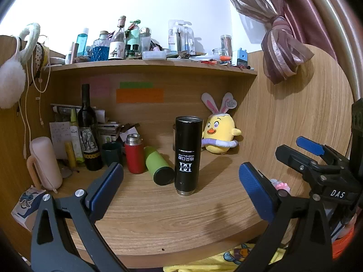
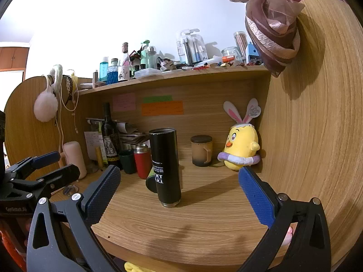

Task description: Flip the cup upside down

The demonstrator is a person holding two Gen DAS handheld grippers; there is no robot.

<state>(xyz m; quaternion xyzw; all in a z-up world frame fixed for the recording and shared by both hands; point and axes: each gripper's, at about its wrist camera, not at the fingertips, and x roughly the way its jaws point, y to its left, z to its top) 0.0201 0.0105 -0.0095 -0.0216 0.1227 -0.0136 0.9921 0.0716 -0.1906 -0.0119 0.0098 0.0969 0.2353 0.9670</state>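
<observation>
A tall black cup (image 1: pixel 187 155) stands on the wooden desk with its white lettering upside down and its metal rim against the desk top; it also shows in the right wrist view (image 2: pixel 167 166). My left gripper (image 1: pixel 181 189) is open and empty, with its blue pads on either side of the cup and nearer the desk's front edge. My right gripper (image 2: pixel 180 195) is open and empty, also short of the cup. The right gripper shows at the right edge of the left wrist view (image 1: pixel 301 151), and the left gripper at the left edge of the right wrist view (image 2: pixel 47 165).
A green cup (image 1: pixel 158 166) lies on its side beside a red flask (image 1: pixel 134 153), a dark green cup (image 1: pixel 111 153) and a wine bottle (image 1: pixel 88 131). A yellow chick plush (image 1: pixel 219 133) and a brown lidded mug (image 2: pixel 202 150) stand at the back. A cluttered shelf (image 1: pixel 154 64) runs above.
</observation>
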